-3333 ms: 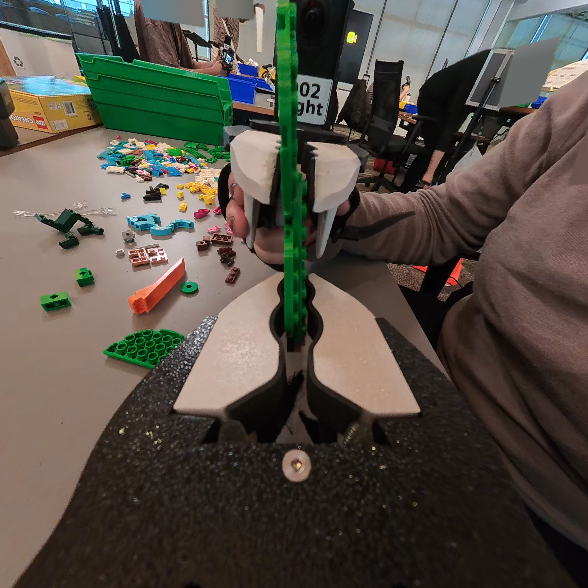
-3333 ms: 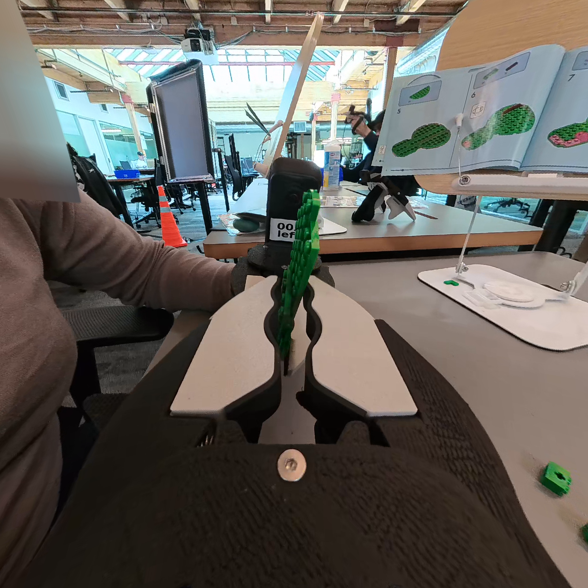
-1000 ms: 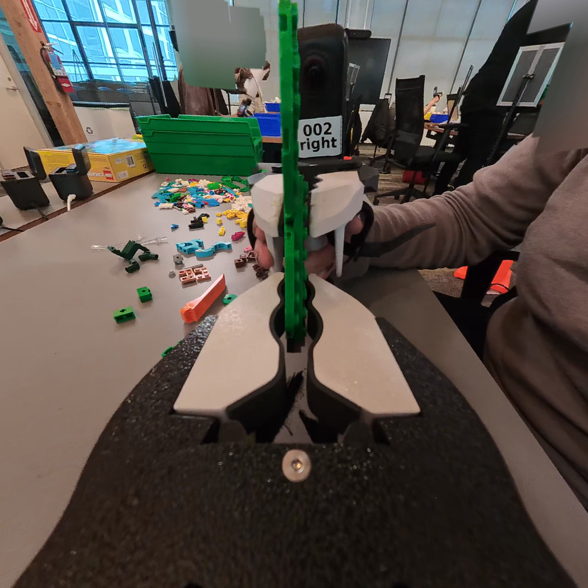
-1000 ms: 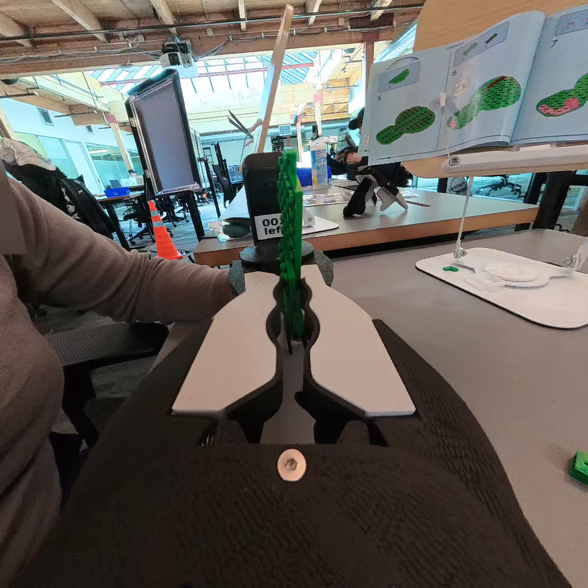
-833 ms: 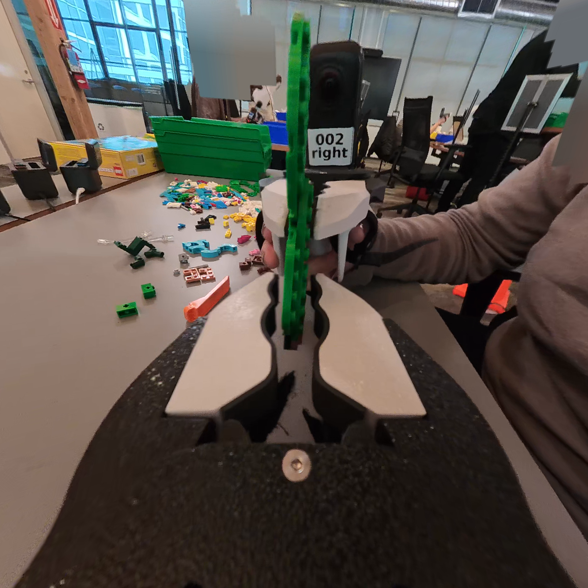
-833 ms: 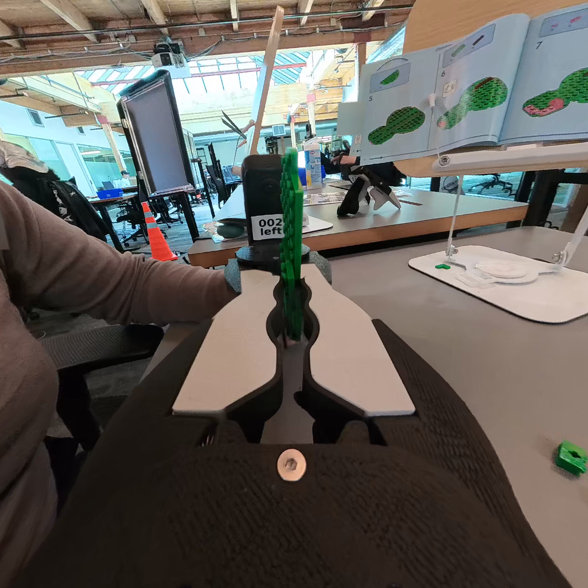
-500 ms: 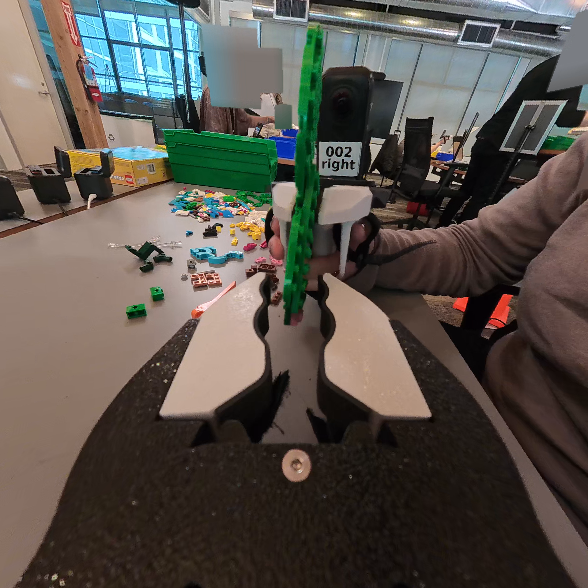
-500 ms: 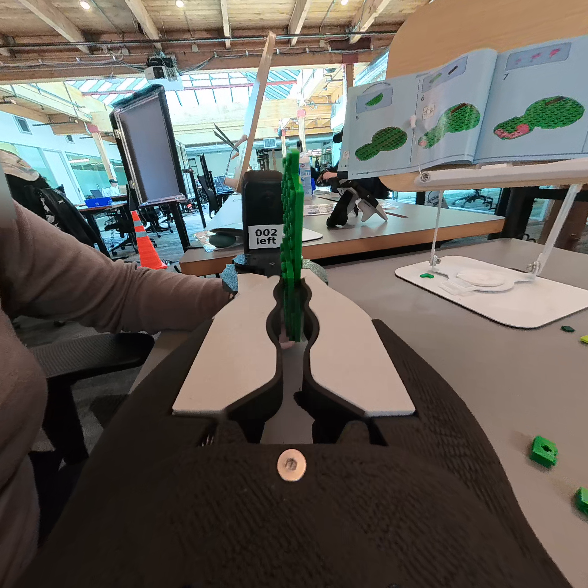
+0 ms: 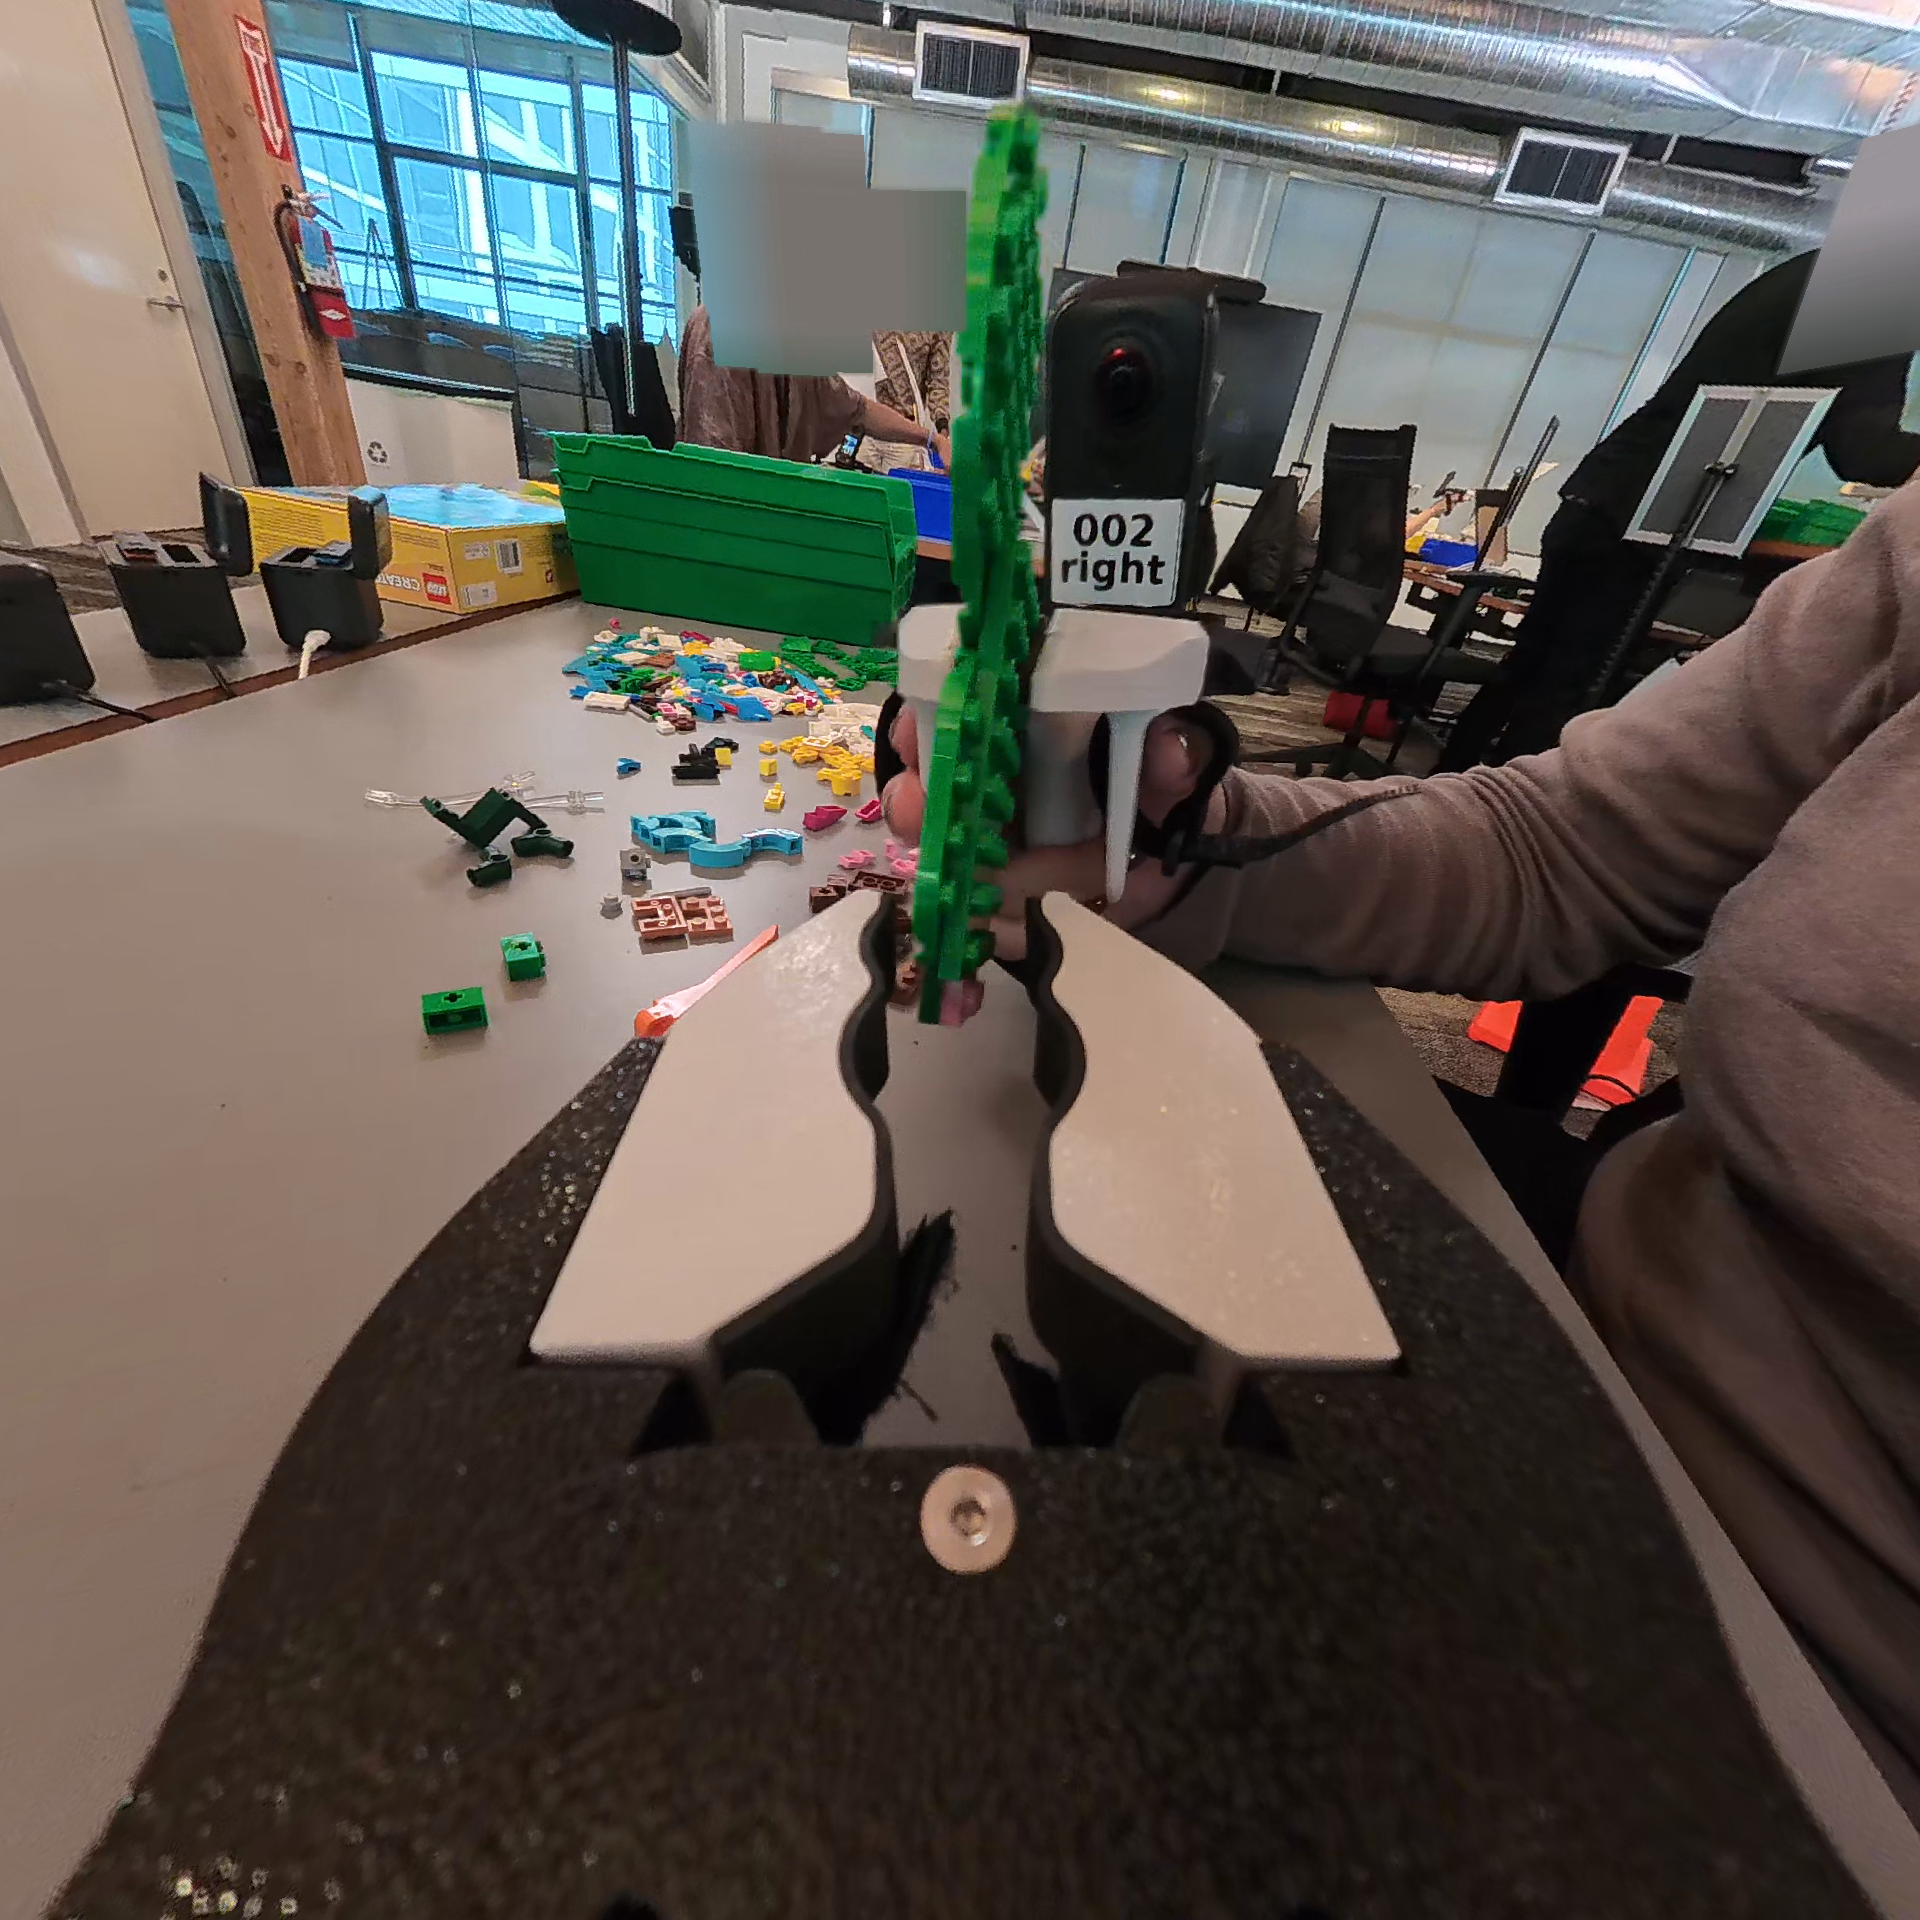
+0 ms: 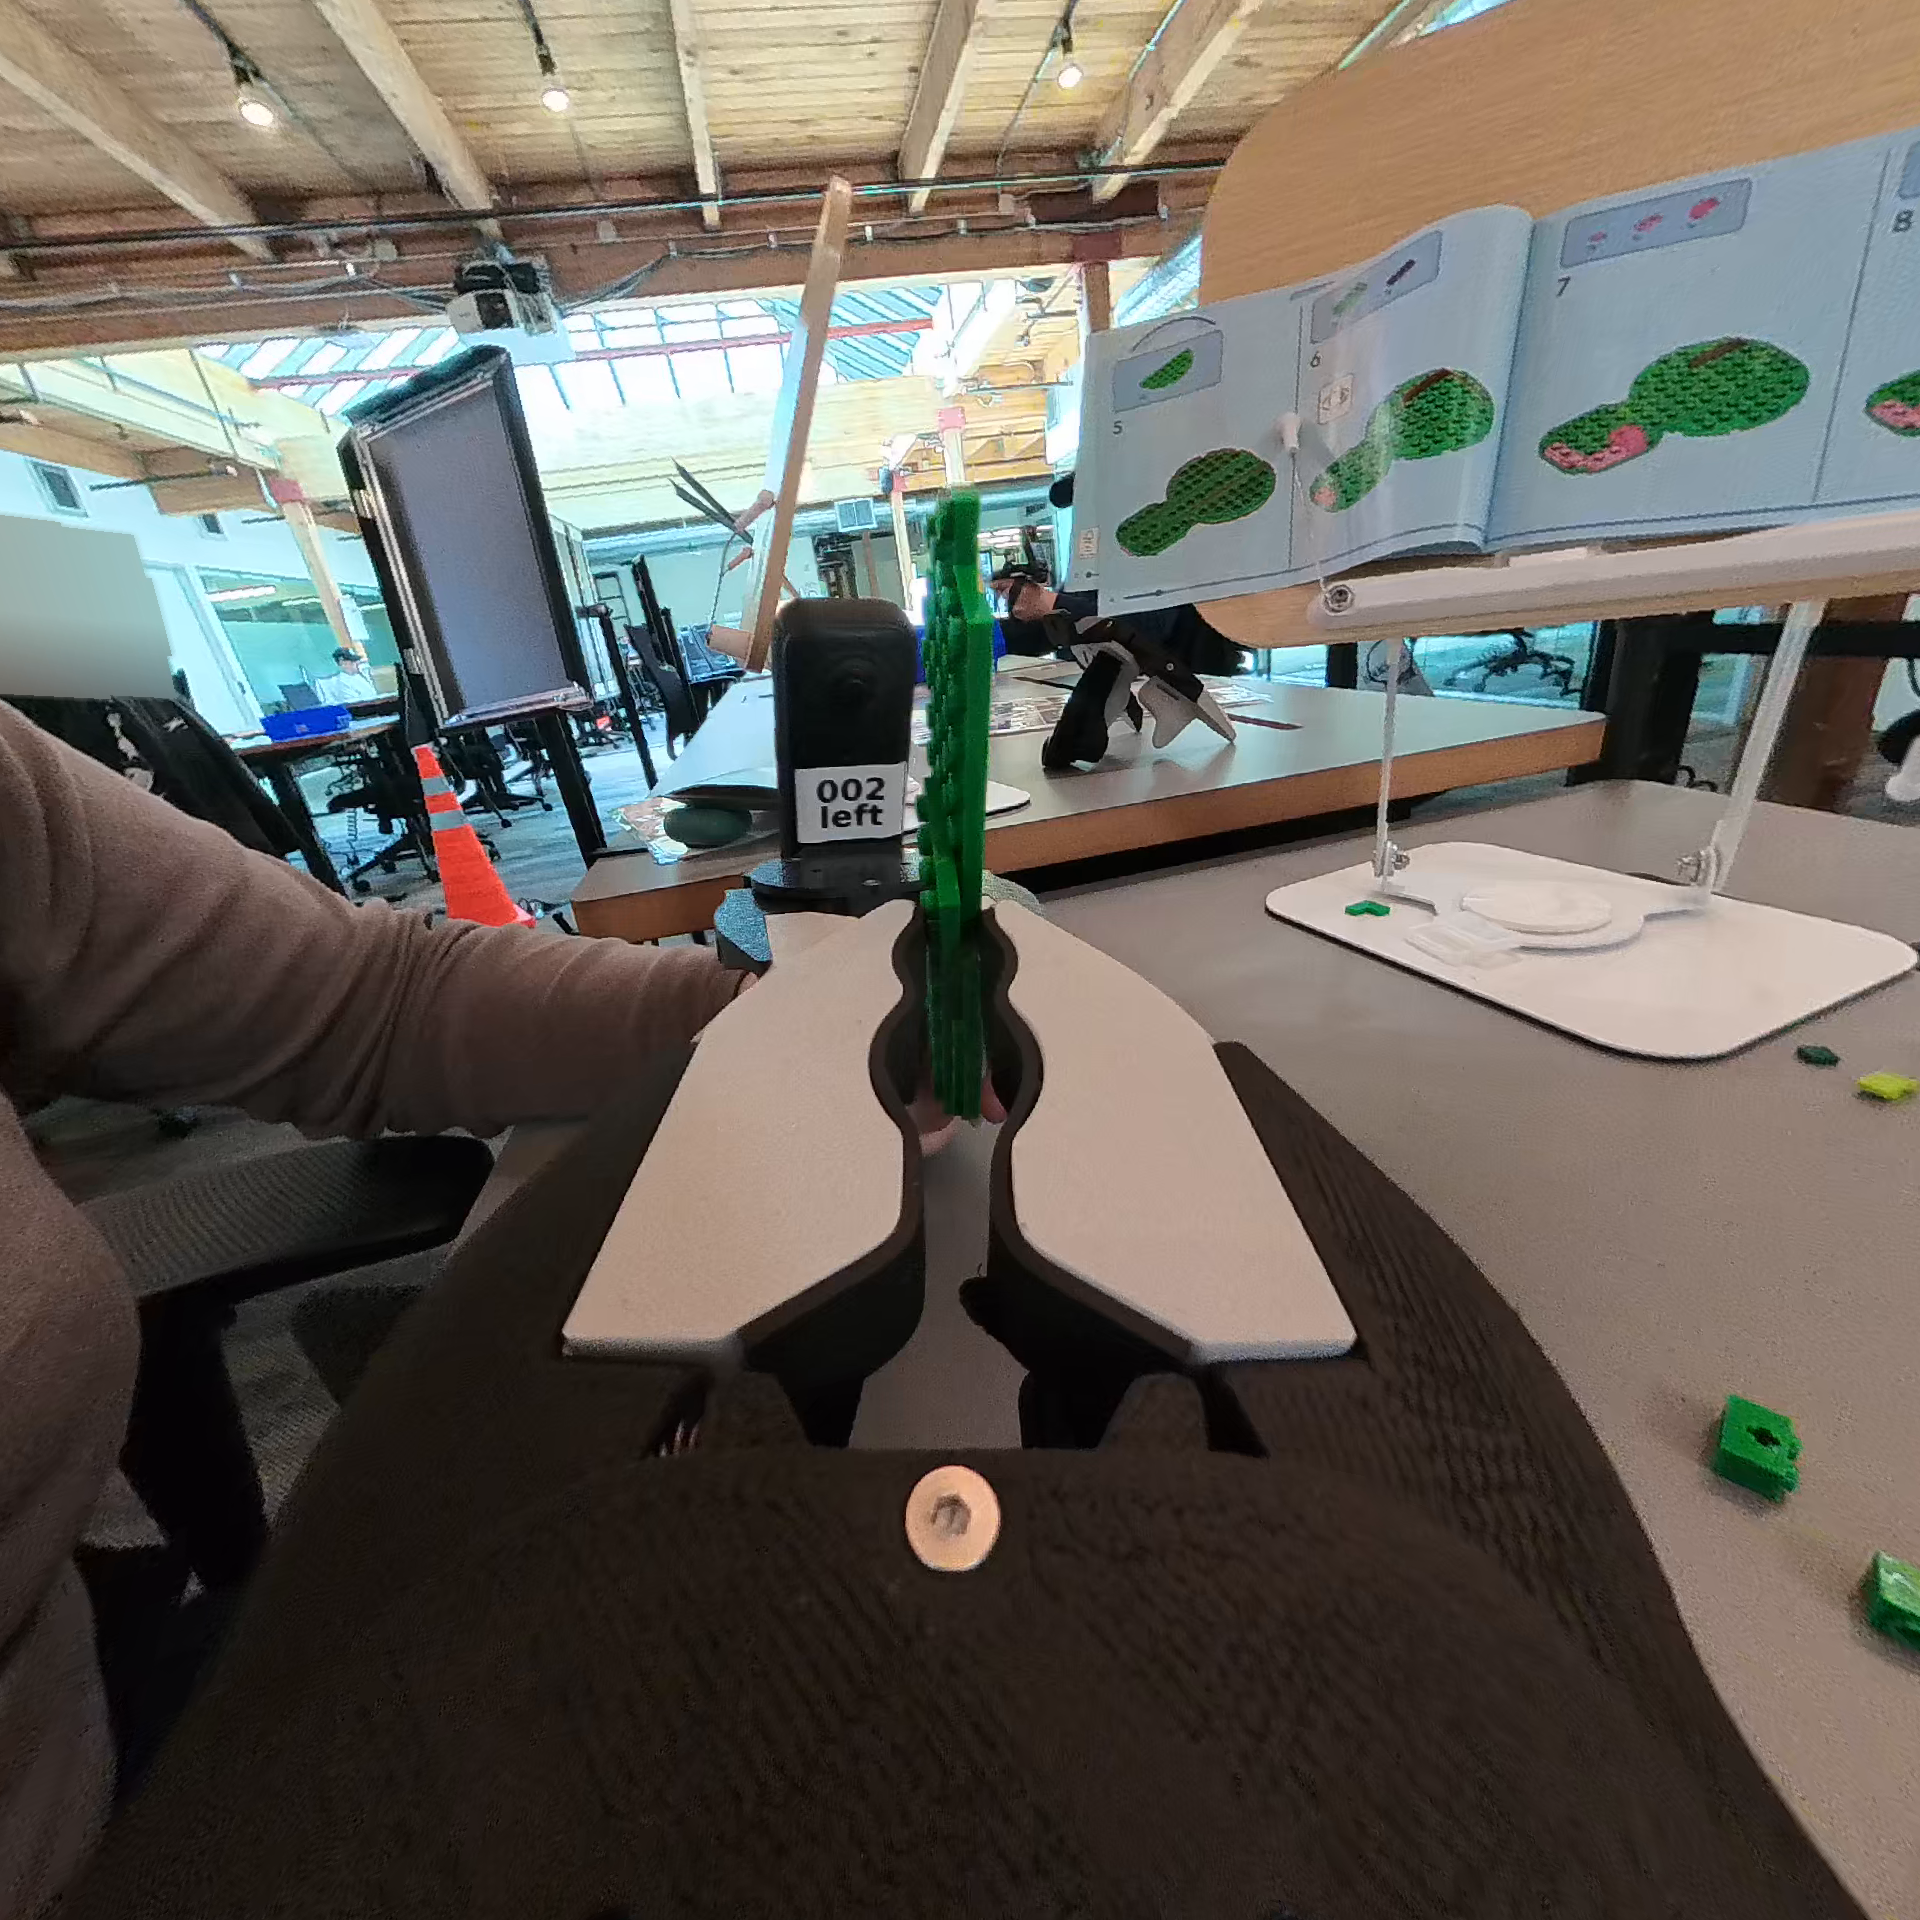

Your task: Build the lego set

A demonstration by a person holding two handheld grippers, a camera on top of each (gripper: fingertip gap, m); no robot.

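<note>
Left wrist view:
Left gripper (image 9: 961, 935): my jaws stand apart, nothing touching either finger.
Green plate (image 9: 987, 582): upright on edge just past my fingertips, tilted a bit, small pink piece at its bottom corner.
Right gripper (image 9: 977, 665): I see it facing me from beyond the plate, a hand wrapped round its handle; its white fingers sit either side of the plate.
Loose bricks (image 9: 717, 686): I see a mixed-colour pile on the grey table (image 9: 208, 1039), well apart from the plate; two small green bricks (image 9: 454, 1010) lie nearer me.
Green bins (image 9: 727, 540): stacked at the far table edge.

Right wrist view:
Right gripper (image 10: 956, 1023): I have it clamped on the green plate (image 10: 956, 831), which stands vertical between the fingers.
Left gripper (image 10: 831, 914): behind the plate, camera toward me; I cannot tell its jaw gap from here.
Instruction booklet (image 10: 1455, 395): open on a white stand (image 10: 1590, 956) to my right.
Green bricks (image 10: 1756, 1449): loose on the table, right side.
</note>
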